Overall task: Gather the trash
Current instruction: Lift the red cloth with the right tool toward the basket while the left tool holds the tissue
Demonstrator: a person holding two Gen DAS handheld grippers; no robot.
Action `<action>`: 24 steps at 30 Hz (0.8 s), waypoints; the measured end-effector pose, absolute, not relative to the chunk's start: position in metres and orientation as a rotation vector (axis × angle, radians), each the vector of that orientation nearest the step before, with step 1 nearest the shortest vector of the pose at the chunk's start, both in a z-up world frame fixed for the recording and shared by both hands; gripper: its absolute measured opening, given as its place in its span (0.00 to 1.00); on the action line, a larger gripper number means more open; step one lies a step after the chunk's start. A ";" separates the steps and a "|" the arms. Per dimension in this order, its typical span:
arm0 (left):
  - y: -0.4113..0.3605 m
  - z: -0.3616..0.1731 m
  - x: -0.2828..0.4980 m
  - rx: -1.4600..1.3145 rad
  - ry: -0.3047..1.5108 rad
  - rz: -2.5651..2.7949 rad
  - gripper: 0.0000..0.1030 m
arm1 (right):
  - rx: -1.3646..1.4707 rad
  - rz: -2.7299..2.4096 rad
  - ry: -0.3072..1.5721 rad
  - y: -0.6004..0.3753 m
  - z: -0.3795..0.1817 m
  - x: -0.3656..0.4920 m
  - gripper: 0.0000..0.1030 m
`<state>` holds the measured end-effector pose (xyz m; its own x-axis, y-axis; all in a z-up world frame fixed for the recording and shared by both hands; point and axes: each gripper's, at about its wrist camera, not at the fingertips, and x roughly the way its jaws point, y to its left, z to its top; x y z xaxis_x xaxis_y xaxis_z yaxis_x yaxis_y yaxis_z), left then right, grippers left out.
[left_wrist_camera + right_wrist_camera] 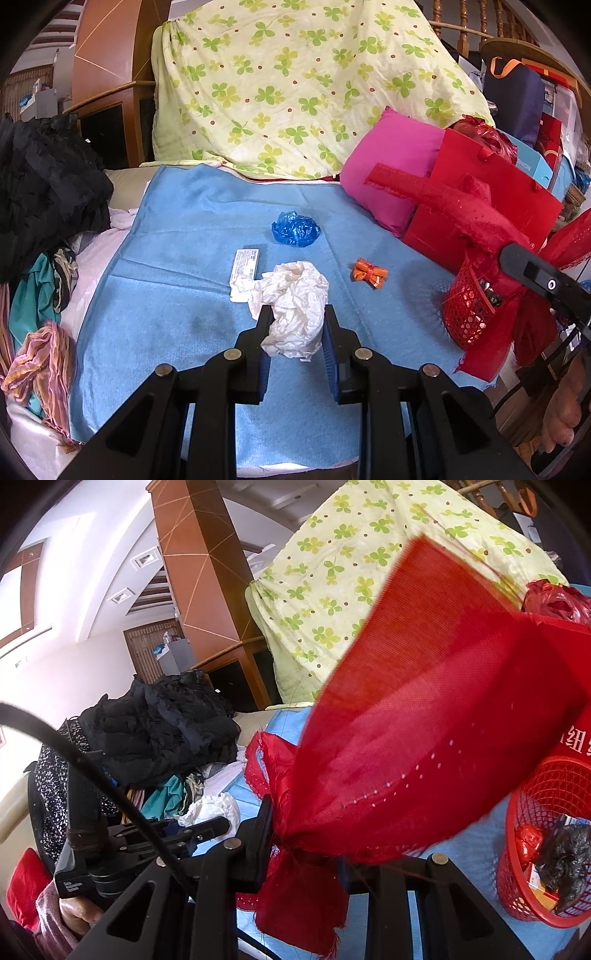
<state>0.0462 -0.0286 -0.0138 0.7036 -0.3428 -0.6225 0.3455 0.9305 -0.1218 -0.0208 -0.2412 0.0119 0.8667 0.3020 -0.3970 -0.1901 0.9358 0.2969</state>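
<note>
Crumpled white paper [293, 314] pinched upright over blue cloth; red basket [546, 849] holds wrappers, perhaps.

**Cloth, paper and plastic on the bed**

The blue towel [177, 295] is matt, napped cloth. On it, crumpled white paper [295, 310] looks soft and creased; beyond that, a glossy blue plastic wad [295, 229]. To the towel's right stand a shiny red plastic mesh basket [546, 849] and coarse-woven red fabric [424, 720] with frayed edges

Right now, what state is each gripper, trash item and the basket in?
Left gripper: shut on the white crumpled paper.
Right gripper: shut on the red cloth.
Blue plastic wad: loose on the blue towel.
Orange wrapper: loose.
Red basket: upright, partly filled.
</note>
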 end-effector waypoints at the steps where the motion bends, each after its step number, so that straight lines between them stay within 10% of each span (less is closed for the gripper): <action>1: -0.029 -0.014 0.046 0.003 0.693 -0.382 0.25 | 0.253 0.262 0.453 -0.241 0.013 -0.021 0.29; 24: -0.029 -0.001 0.027 0.013 0.665 -0.371 0.25 | 0.265 0.262 0.404 -0.247 0.023 -0.042 0.29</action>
<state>0.0267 -0.0292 -0.0011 0.7237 -0.3325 -0.6047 0.3406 0.9342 -0.1061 -0.0424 -0.2468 0.0232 0.8869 0.3015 -0.3501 -0.1969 0.9321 0.3040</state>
